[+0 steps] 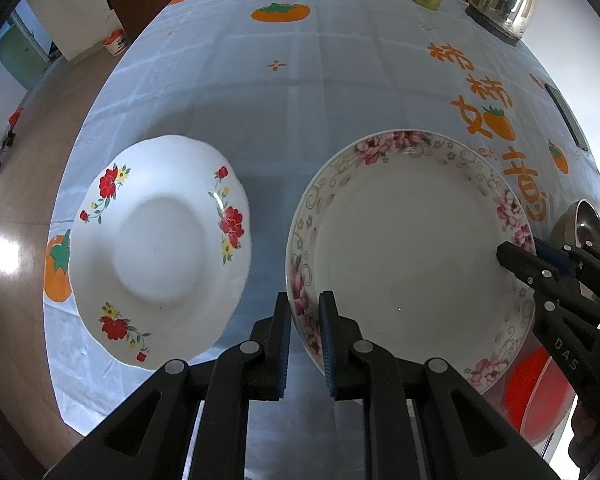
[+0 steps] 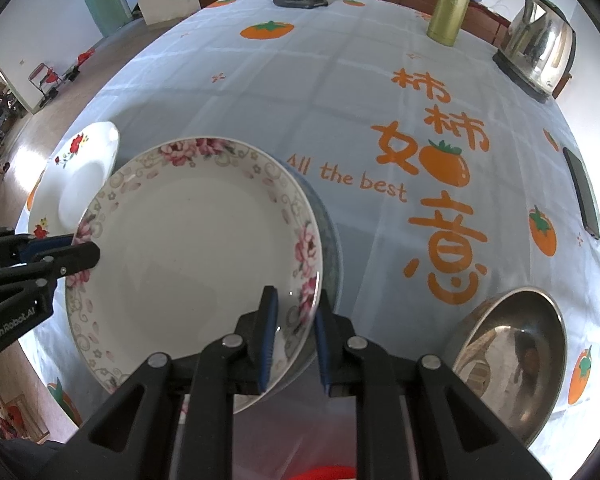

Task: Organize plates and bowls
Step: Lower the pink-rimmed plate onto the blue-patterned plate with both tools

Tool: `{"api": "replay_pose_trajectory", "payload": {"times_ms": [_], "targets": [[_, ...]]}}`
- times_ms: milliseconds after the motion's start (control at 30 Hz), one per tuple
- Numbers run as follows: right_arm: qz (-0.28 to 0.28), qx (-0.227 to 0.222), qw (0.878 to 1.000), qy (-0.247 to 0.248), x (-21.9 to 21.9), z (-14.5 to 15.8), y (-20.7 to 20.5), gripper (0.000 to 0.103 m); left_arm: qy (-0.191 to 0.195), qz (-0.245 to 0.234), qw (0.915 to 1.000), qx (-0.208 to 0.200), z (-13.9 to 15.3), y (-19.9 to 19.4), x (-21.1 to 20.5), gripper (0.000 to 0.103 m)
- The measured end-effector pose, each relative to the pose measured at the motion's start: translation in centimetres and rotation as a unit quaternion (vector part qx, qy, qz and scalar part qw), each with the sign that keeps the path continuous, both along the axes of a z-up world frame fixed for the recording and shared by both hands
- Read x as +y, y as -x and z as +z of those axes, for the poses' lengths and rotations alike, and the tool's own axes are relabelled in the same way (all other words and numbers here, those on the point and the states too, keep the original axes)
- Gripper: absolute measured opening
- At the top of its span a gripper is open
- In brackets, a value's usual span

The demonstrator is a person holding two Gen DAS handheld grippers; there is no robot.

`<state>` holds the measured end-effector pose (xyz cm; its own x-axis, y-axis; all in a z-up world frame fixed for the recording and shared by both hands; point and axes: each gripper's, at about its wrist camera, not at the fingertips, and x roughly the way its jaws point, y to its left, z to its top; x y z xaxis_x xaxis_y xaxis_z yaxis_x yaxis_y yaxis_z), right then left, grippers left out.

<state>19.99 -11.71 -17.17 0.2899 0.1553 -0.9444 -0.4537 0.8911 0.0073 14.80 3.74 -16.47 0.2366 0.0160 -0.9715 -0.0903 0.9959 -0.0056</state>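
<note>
Persimmon tablecloth [image 2: 340, 92] under seemingly lifted pink-floral plate [image 2: 196, 256].

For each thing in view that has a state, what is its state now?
Pink-flowered plate: right way up, lifted, gripped at two opposite rim spots.
Red-flowered plate: upside down on the tablecloth.
Steel bowl: tilted, opening toward the camera.
Left tool: shut on the rim.
Right tool: shut on the rim.

The pink-flowered plate [image 2: 196, 256] looked glossy glazed ceramic. The bowl [image 2: 516, 364] was shiny metal. The tablecloth [image 2: 340, 92] seemed smooth plastic.
</note>
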Motion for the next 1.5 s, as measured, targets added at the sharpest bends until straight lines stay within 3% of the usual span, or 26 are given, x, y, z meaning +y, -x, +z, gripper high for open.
{"api": "replay_pose_trajectory", "payload": {"times_ms": [300,1500], "targets": [[0.001,-0.020,0.999,0.027,-0.09,0.38,-0.12,0.018,0.004,-0.006,1.0000,-0.001,0.05,-0.27,-0.69,0.015],[0.002,-0.010,0.999,0.035,-0.06,-0.24,-0.34,0.015,-0.004,-0.006,1.0000,-0.002,-0.40,-0.39,-0.58,0.015]]}}
